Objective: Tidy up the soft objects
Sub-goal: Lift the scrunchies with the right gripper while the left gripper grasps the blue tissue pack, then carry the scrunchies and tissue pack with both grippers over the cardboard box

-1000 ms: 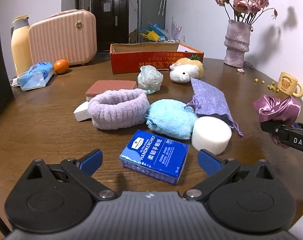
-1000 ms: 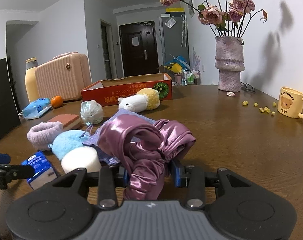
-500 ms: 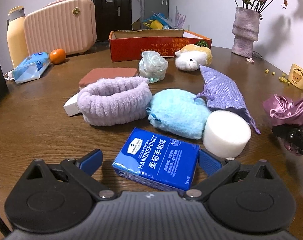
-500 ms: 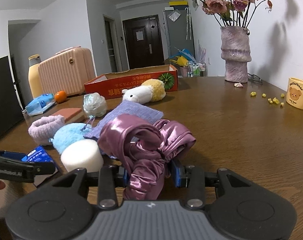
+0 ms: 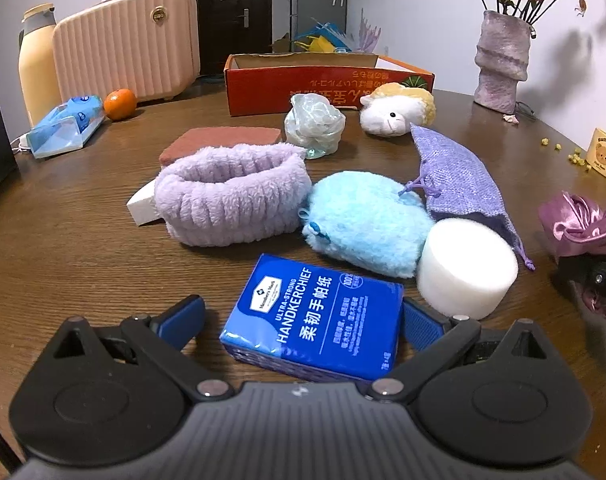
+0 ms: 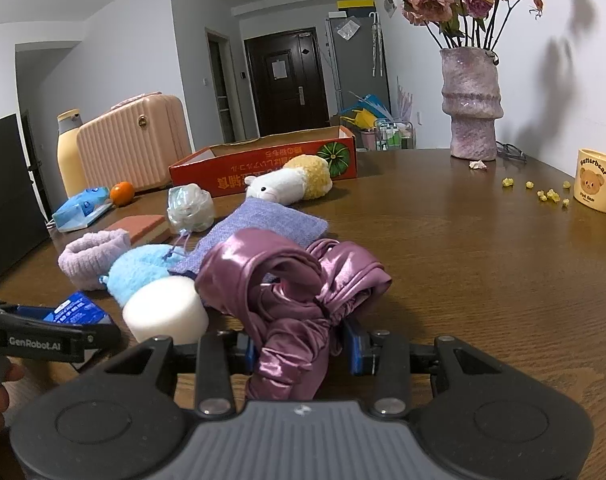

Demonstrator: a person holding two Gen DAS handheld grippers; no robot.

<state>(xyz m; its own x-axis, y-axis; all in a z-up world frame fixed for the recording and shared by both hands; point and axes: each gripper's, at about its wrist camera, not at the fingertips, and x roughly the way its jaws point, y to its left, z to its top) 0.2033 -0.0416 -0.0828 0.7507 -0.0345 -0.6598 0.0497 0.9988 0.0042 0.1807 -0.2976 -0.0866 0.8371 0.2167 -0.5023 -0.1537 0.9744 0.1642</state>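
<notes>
Left claw [image 5: 301, 320] spread wide around the tissue pack [image 5: 317, 312], right finger [image 5: 421, 326] touching or nearly touching the pack's side, left finger [image 5: 183, 320] well clear. Likely to shove the pack sideways on closing, since one side meets it first; film wrapper slick, so could squirt forward out of the pinch toward the blue puff [image 5: 367, 224]. White foam puck [image 5: 467, 268] just beside the right finger: easily nudged or caught along with the pack. Right claw [image 6: 301, 350] narrowed on the purple satin scrunchie [image 6: 291, 280], most of the fabric bunched ahead of the pads, only a fold pinched; may slide free if swung fast, or drag over the lilac pouch [image 6: 259, 224] behind it. Both claws close together at the near edge of the tabletop [image 6: 483, 264]: risk of collision. Red box [image 5: 327, 80] toward the far edge, with plush sheep [image 5: 397, 108] and mesh ball [image 5: 315, 124] in front, prone to knocks on the way in.
</notes>
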